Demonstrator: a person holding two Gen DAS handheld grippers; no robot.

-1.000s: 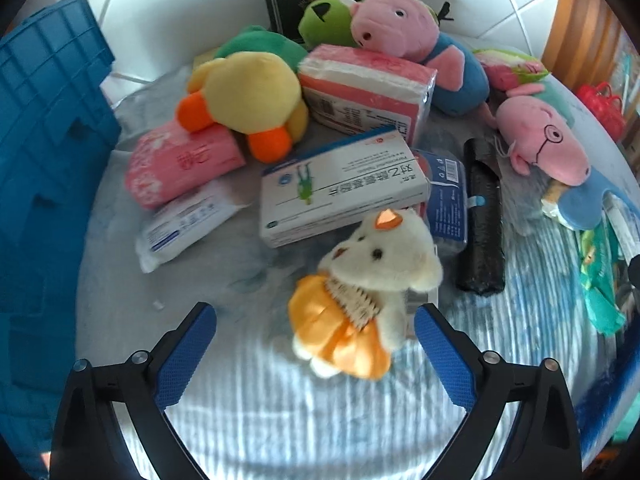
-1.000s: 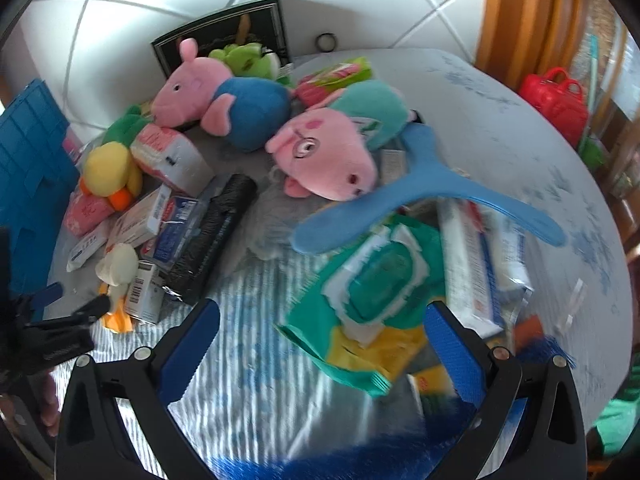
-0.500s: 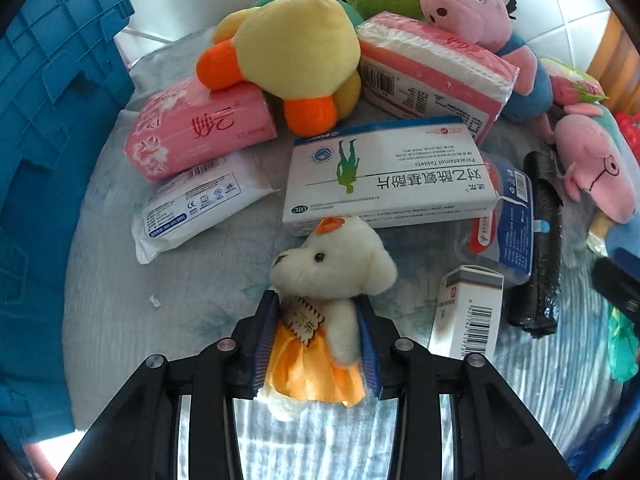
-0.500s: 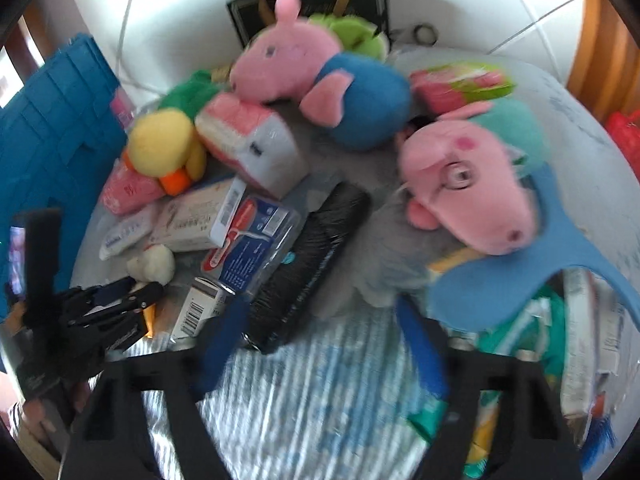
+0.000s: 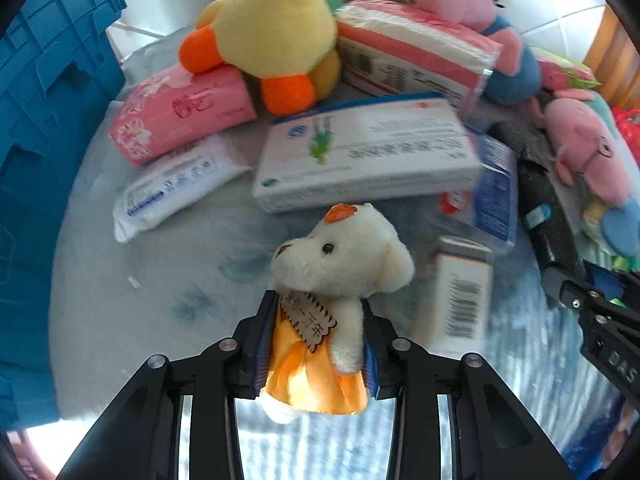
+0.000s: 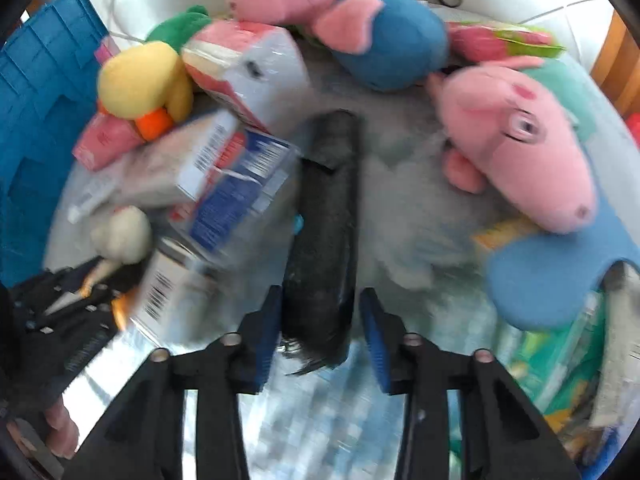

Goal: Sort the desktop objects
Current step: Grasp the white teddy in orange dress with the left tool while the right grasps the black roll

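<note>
Two tools are working at once. The left tool (image 5: 316, 344) is pinching the small cream plush bear in an orange satin dress (image 5: 332, 292) across its body, head sticking forward past the fingertips, over the pale cloth-covered counter (image 5: 160, 280). The right tool (image 6: 320, 336) is straddling the near end of the black textured roll (image 6: 324, 240); its blue pads are sitting either side, partly closed, with a gap showing on the right, so I'm not calling it gripped. The roll's long axis is running straight away from the right tool, in line with the fingers, so closing across its width looks like the fit. The roll is lying between the blue-and-white carton pile (image 6: 236, 184) and the pink pig plush with glasses (image 6: 516, 148); the right tool is nearer to it. The blue plastic crate (image 5: 48, 128) is standing at the left edge of the counter, on the left tool's side; I cannot see inside it, so its contents are unknown. The right view is blurring heavily.
</note>
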